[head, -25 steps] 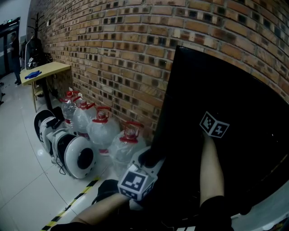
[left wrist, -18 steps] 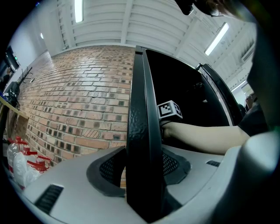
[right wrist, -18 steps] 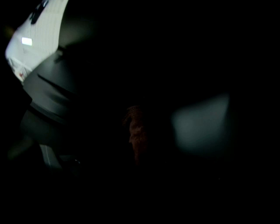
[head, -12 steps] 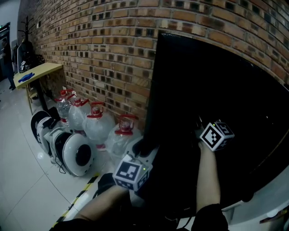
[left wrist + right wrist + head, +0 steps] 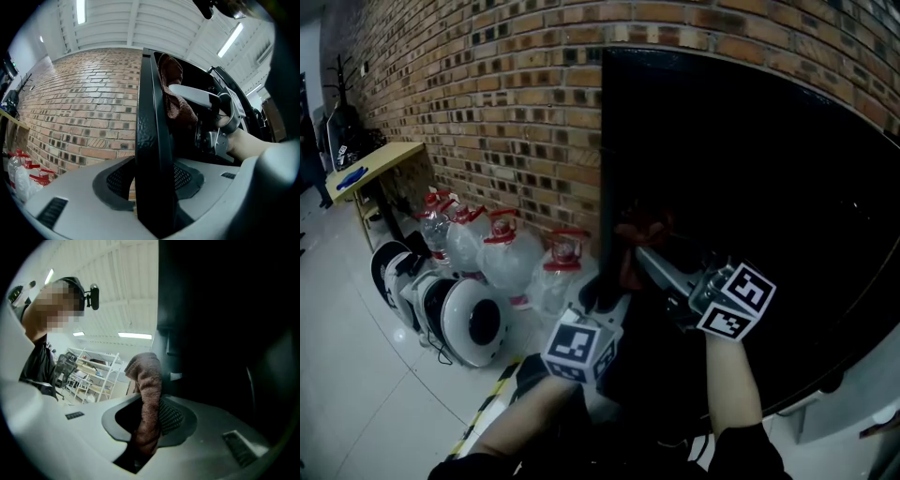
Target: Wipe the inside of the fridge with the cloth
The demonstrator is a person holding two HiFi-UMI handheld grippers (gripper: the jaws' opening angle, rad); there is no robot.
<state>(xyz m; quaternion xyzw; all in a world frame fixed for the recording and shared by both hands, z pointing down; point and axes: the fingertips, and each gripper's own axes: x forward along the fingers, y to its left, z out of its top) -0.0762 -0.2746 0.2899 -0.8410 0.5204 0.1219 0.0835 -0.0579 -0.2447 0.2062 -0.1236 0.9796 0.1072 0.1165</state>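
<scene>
The black fridge [image 5: 750,187] stands against the brick wall. My left gripper [image 5: 598,298] is shut on the edge of its black door [image 5: 152,140], which runs upright between the jaws. My right gripper [image 5: 642,258] reaches left toward that same edge and is shut on a reddish-brown cloth [image 5: 637,234]. In the right gripper view the cloth [image 5: 147,399] stands up between the jaws of my right gripper [image 5: 147,427], beside the dark fridge surface. The left gripper view shows the cloth [image 5: 176,93] just right of the door edge, pinched by a white finger [image 5: 192,93]. The fridge's inside is too dark to make out.
Several big water jugs with red caps [image 5: 502,258] stand along the brick wall [image 5: 487,112] left of the fridge. White wheeled devices [image 5: 464,319] lie in front of them. A wooden table [image 5: 375,164] is farther left. Yellow-black tape [image 5: 492,398] marks the floor.
My right gripper has swung left and slightly down with the cloth, from the middle of the black fridge front to the door edge. The left gripper has kept its hold.
</scene>
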